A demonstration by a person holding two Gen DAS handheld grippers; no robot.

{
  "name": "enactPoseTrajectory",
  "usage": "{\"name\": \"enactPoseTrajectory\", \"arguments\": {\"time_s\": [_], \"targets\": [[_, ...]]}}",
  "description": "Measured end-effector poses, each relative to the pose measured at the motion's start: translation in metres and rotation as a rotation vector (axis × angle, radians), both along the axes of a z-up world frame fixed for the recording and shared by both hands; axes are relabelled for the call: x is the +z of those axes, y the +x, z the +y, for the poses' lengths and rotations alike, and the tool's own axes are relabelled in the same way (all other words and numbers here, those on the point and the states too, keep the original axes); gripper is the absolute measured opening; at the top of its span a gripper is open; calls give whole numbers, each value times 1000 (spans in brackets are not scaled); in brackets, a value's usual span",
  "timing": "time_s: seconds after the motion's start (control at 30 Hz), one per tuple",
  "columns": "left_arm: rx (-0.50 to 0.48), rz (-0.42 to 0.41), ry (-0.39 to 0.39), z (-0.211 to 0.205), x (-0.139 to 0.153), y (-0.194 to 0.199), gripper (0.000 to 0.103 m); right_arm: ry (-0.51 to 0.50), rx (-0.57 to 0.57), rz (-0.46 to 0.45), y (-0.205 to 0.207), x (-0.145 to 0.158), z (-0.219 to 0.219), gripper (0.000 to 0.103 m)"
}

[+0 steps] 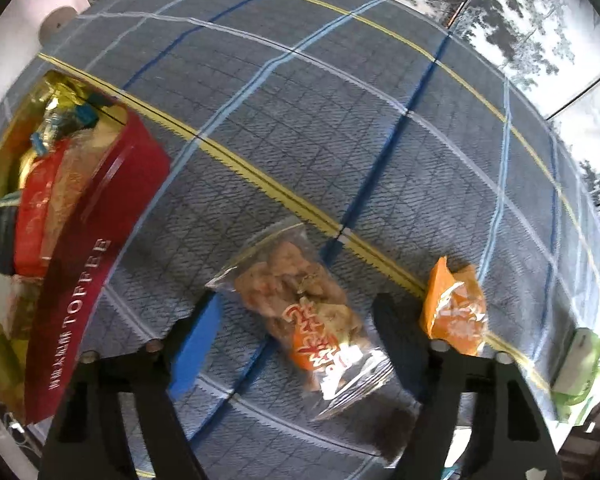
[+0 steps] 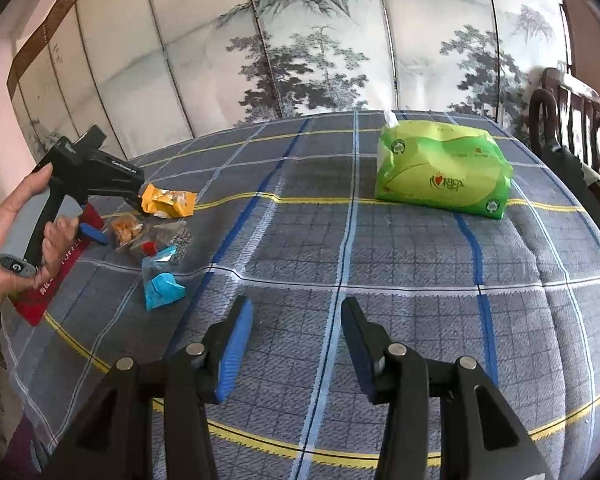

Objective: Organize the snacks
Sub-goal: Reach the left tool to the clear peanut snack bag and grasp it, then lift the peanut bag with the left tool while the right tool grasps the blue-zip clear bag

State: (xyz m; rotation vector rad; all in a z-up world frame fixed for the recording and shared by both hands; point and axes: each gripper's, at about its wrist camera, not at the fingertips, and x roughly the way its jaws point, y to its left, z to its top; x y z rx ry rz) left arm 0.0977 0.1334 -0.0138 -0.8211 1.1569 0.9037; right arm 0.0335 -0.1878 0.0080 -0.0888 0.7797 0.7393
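The left gripper (image 1: 300,344) points steeply down over the checked cloth (image 1: 340,120) that covers the surface. Its jaws stand partly open on either side of a clear snack bag (image 1: 304,312) with orange print, which lies flat on the cloth; the pads do not touch it. Just right of that bag, outside the right jaw, lies an orange packet (image 1: 454,312). On the left stands a red toffee box (image 1: 96,248), open at the top, with a gold lining and several wrapped snacks inside. A green tissue pack (image 1: 576,372) shows at the far right edge of this view.

From the right wrist view, a hand (image 2: 4,248) grips the grey handle of the left gripper at the left side, above the red box. Near it on the cloth lie the orange packet (image 2: 168,202), the clear bag (image 2: 128,230), a dark bag with a red label (image 2: 164,240) and a blue packet (image 2: 162,286), all close together. The green tissue pack (image 2: 444,168) sits well apart at the far right. The right gripper (image 2: 298,336) hangs over bare cloth in the near middle, its jaws partly open and holding nothing.
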Motion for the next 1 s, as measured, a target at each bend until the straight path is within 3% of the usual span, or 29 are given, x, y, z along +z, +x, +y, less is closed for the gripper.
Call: {"name": "enactPoseTrajectory", "arguments": {"time_s": [0.1, 0.23, 0.4, 0.57, 0.67, 0.73, 1.0], "targets": [[-24, -3, 17, -6, 5, -11, 41, -4, -1, -8, -1, 1, 0, 47], [-155, -42, 16, -13, 7, -32, 39, -21, -8, -15, -1, 1, 2, 47], [-336, -113, 58, -55, 19, -79, 34, -25, -16, -7, 1, 0, 1, 47], [-398, -153, 89, -78, 35, -113, 34, -18, 87, -54, -15, 5, 13, 47], [-427, -187, 106, -88, 48, -122, 34, 42, 173, 33, -21, 6, 28, 47], [-443, -209, 112, -94, 57, -128, 34, 57, 214, 38, -27, 10, 43, 47], [-464, -267, 126, -110, 83, -154, 34, -20, 324, 11, -31, 12, 115, 47]]}}
